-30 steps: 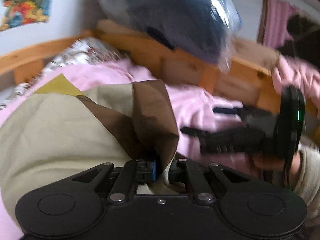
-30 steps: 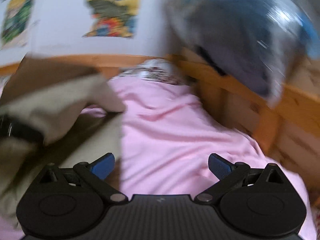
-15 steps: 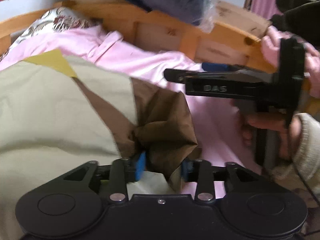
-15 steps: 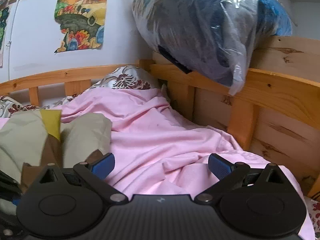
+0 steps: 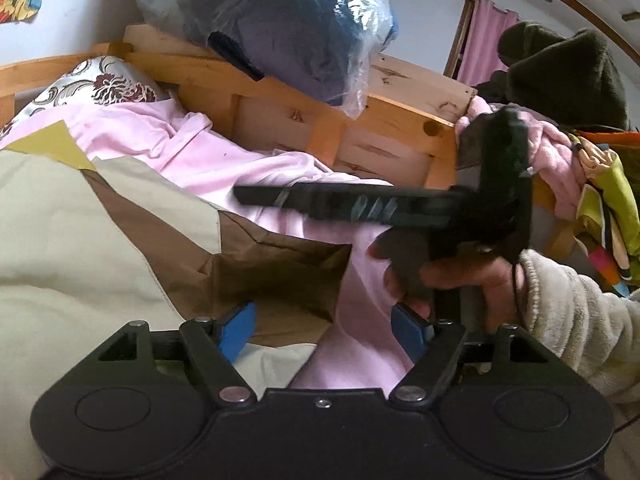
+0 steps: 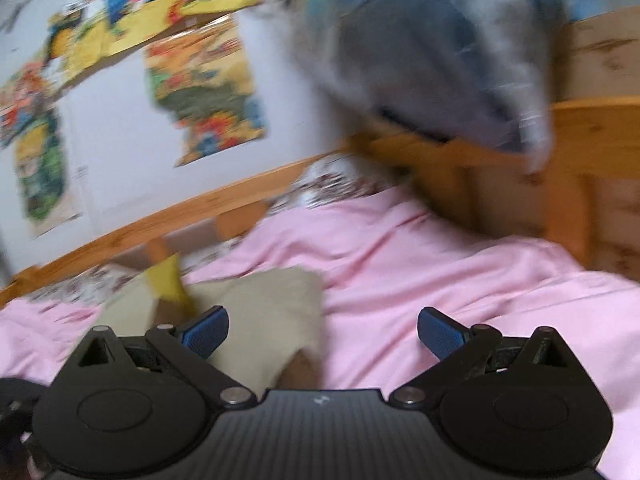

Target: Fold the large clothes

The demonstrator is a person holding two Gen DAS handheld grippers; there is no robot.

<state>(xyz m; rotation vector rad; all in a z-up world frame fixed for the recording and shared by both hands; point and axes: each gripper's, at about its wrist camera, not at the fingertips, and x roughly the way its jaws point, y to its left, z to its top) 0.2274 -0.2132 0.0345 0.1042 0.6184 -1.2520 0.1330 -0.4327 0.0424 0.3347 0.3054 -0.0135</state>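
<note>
Beige and brown, the garment (image 5: 88,240) lies spread over the left of the bed's pink sheet (image 5: 192,148), its brown corner between the left gripper (image 5: 325,330), whose jaws have just been opening wide, pads off the cloth. Right gripper (image 6: 323,332) hovers wide, empty. Best next: smooth that fold flat before regrasping an edge

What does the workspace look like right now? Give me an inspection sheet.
Surface: pink sheet over a wooden-framed bed.
Job's things: beige-brown garment lying on the sheet.
Clutter: bagged bundle on the frame; clothes pile at right.
Grippers: left hand-held gripper open, jaws just opened, brown cloth between but loose; right hand-held gripper open, empty.
Cables: thin black one by the sleeve.
Surroundings: posters, pink curtain.
</note>
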